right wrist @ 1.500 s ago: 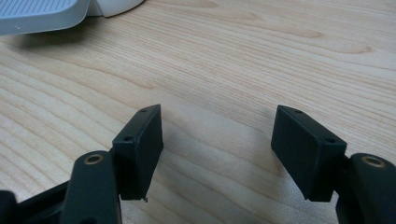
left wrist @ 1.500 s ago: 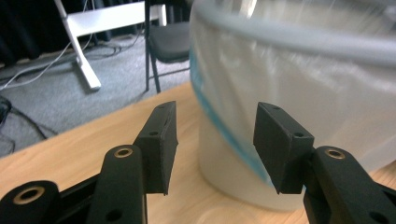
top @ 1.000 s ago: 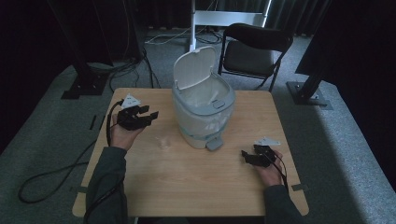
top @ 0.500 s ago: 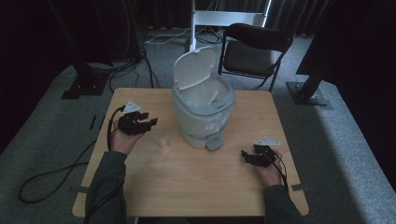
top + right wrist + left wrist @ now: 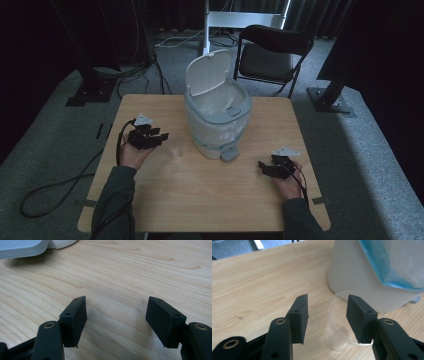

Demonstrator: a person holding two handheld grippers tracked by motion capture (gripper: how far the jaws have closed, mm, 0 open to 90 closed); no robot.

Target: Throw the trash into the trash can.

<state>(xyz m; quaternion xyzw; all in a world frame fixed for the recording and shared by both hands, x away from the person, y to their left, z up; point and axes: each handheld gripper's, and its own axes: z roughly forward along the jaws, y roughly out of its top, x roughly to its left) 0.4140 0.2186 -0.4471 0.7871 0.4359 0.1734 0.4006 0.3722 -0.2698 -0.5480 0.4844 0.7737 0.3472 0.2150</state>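
Note:
A clear plastic cup [image 5: 342, 336] stands upright on the wooden table [image 5: 200, 195], just left of a pale pedal bin [image 5: 217, 117]. The bin's lid is up and a blue-white bag [image 5: 387, 262] lines it. In the high view the cup [image 5: 174, 150] is only a faint glint. My left gripper [image 5: 328, 315] is open, and one of its jaws overlaps the cup's rim in the left gripper view. From above, the left gripper [image 5: 161, 136] sits a little short of the cup. My right gripper [image 5: 116, 315] is open over bare wood, and in the high view it [image 5: 262, 166] is at the front right.
The bin's foot pedal [image 5: 227, 155] juts toward the front edge and also appears as a pedal [image 5: 22, 247] at the top left of the right gripper view. Behind the table stand a folding chair [image 5: 272, 55] and a stand. Cables [image 5: 50, 195] lie on the floor to the left.
My left gripper has come down and toward the person's side, closer to the cup. The right gripper has hardly moved.

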